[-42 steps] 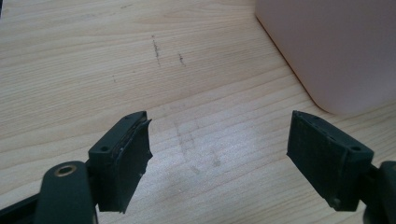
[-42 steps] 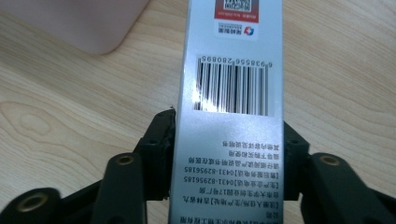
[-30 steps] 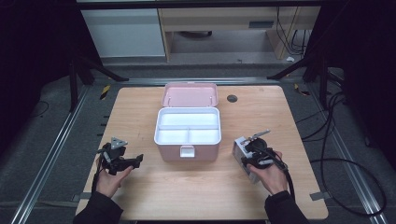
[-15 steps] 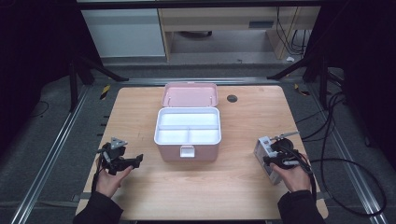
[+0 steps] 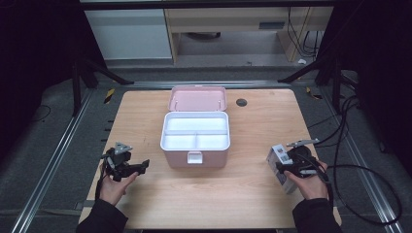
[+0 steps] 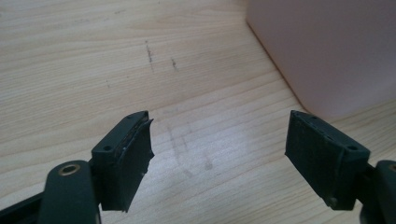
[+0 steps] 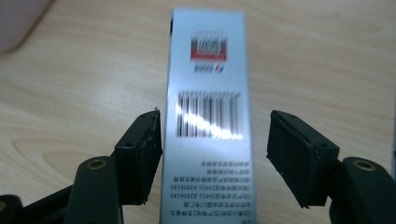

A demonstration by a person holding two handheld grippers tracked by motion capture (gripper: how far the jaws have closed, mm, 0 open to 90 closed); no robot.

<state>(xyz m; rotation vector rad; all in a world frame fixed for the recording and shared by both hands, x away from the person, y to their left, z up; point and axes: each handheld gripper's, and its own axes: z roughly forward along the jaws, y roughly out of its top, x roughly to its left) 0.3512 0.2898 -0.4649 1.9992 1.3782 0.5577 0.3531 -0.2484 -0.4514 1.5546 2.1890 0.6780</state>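
A slim silver-white cardboard box with barcode (image 7: 210, 116) lies on the pale wooden surface (image 5: 145, 111) near its right edge, between the just-widened jaws of the right gripper (image 7: 215, 154), one pad clear. Left gripper (image 6: 217, 158) gapes empty nr an open pink plastic case (image 5: 195, 138). Dark room, cables around.

Your right gripper (image 5: 286, 167) has carried the small white box (image 5: 281, 160) rightward from beside the pink case (image 5: 195, 145); its jaws have just opened, the box between them.
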